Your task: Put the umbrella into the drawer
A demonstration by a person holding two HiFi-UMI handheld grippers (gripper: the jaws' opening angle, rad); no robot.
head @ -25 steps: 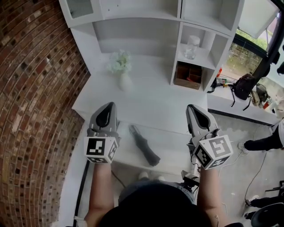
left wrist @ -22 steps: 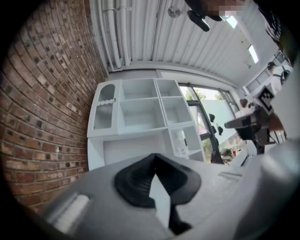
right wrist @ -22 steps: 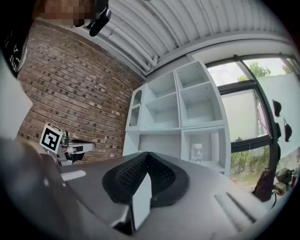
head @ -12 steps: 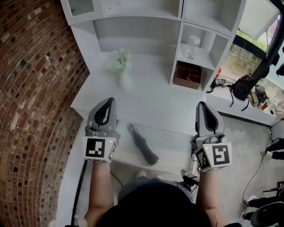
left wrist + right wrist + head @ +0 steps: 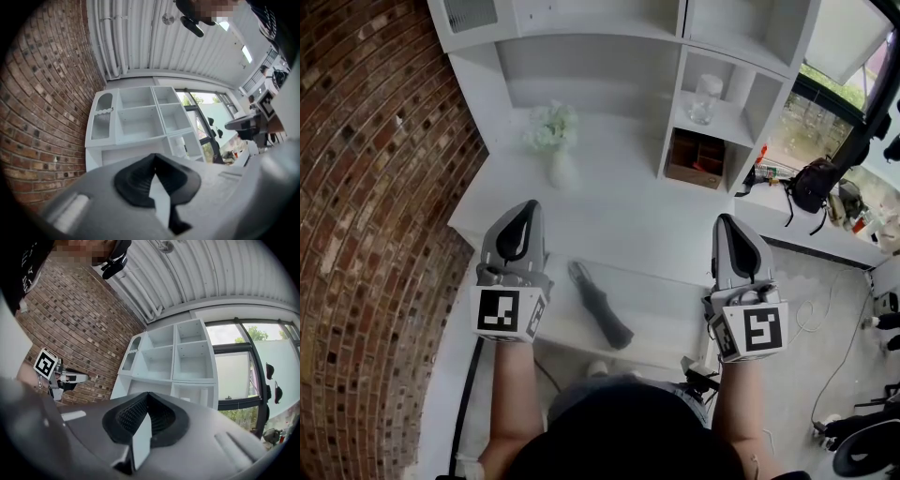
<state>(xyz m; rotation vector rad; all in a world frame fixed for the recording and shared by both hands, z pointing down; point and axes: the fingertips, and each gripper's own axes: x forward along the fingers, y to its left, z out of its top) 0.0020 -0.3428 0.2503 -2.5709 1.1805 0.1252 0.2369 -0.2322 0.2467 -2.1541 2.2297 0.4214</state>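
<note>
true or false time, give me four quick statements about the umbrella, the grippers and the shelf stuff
1. The right gripper holds the umbrella. False: its jaws are shut on nothing; the umbrella lies apart, between the two grippers.
2. A vase of white flowers stands on the white desk top. True.
3. The glass jar shares a cubby with the brown box. False: the jar stands in the cubby above the box.
4. The left gripper is shut and empty. True.
</note>
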